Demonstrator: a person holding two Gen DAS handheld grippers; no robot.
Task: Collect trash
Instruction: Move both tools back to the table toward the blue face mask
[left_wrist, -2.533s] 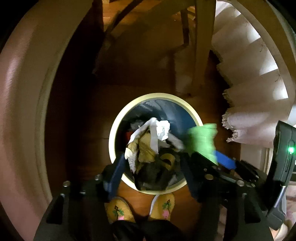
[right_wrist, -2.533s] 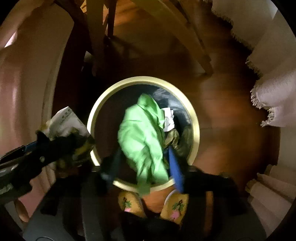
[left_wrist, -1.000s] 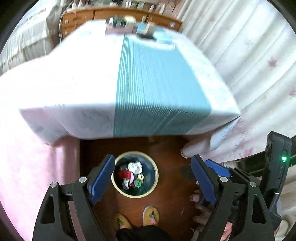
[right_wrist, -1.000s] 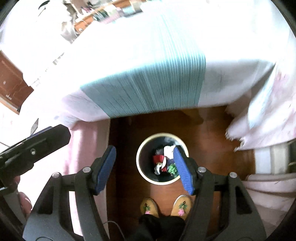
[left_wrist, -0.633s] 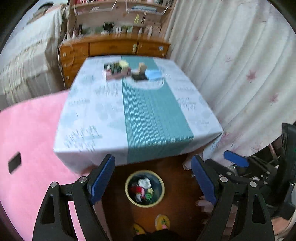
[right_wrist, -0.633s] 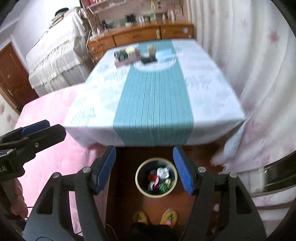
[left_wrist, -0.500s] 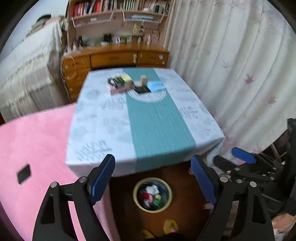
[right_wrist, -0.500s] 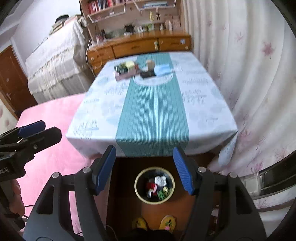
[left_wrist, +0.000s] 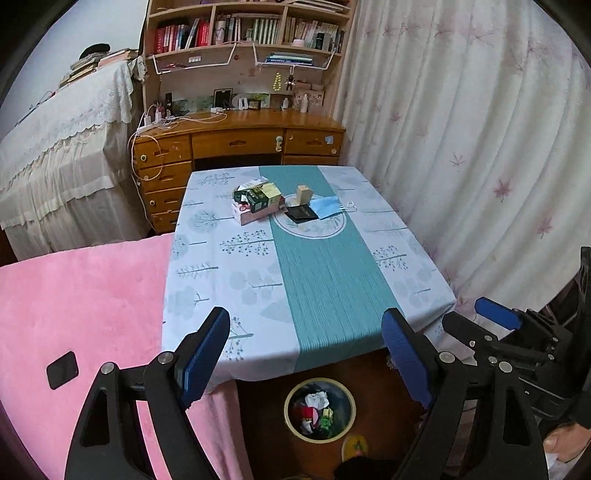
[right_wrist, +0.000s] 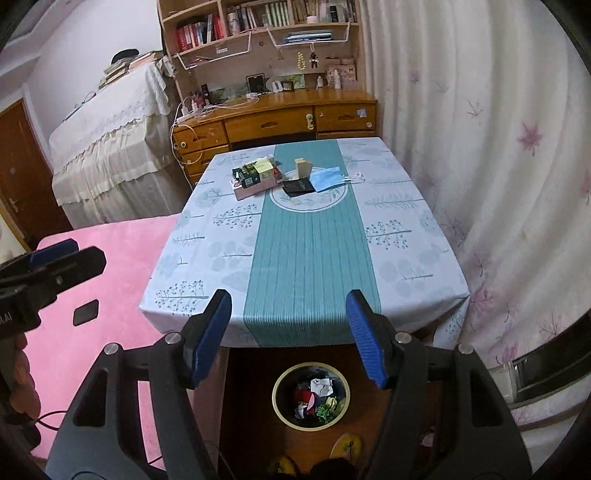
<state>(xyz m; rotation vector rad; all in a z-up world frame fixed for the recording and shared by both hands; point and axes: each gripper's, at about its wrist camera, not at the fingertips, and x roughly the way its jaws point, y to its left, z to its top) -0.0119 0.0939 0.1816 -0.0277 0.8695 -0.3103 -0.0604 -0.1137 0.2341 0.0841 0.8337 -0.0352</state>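
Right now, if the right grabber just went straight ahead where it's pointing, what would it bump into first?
Probably the near edge of the table, on its teal runner. The right gripper is open and empty; depth is hard to judge here.

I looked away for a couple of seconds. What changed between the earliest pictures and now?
Both grippers, left and right, let go of their trash, a green wrapper and crumpled scraps, into the bin, then rose well above the table. Both are now open and empty. The bin stayed on the floor.

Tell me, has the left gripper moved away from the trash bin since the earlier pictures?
Yes. The left gripper has risen well above the trash bin, which now looks small below the table.
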